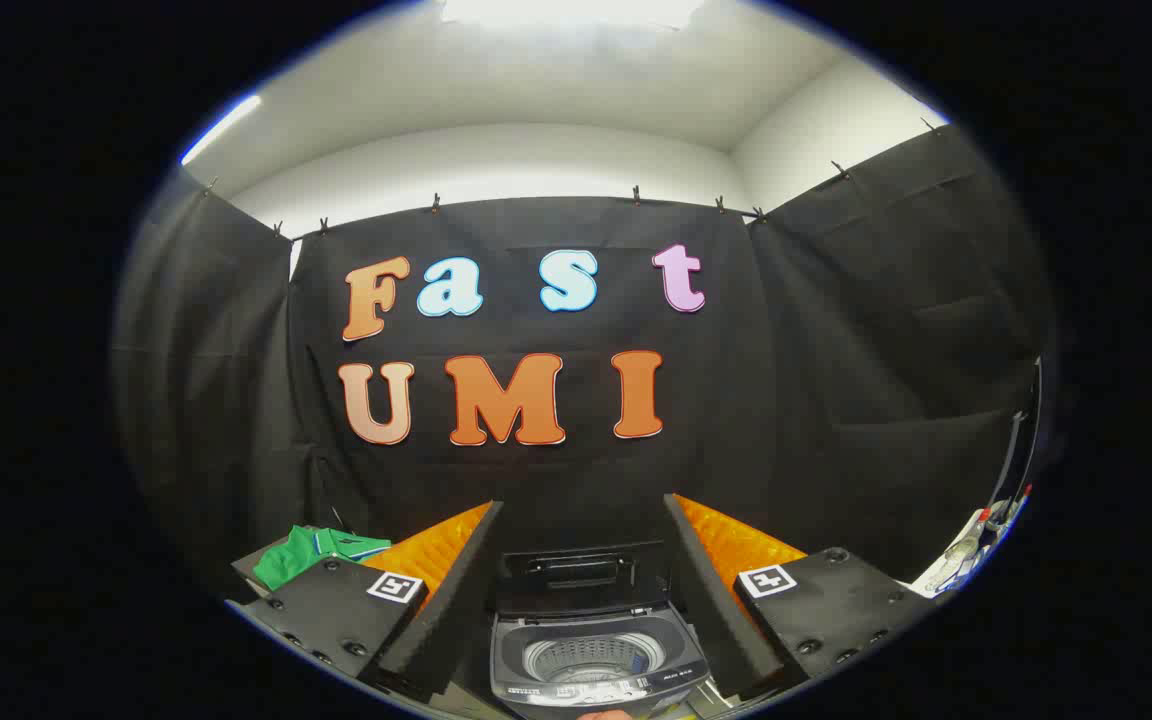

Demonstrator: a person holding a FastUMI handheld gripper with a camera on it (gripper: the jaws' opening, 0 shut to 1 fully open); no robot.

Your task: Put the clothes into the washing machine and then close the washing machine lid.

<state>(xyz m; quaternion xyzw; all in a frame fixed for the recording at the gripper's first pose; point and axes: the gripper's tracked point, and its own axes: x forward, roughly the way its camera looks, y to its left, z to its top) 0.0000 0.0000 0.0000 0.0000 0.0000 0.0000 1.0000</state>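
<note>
A small grey top-loading washing machine (591,665) stands just ahead of my fingers, seen between them. Its lid (581,578) is raised upright at the back, and the round drum (588,660) lies open and looks bare inside. A green garment with a blue-and-white trim (311,552) lies on a surface beyond my left finger, off to the left of the machine. My gripper (581,590) is open, with its two fingers (456,585) spread wide on either side of the machine and nothing held between them.
Black cloth walls close the booth behind and on both sides. At the far right edge stands some white equipment with cables (976,550). A small sliver of a hand (604,714) shows below the machine's front.
</note>
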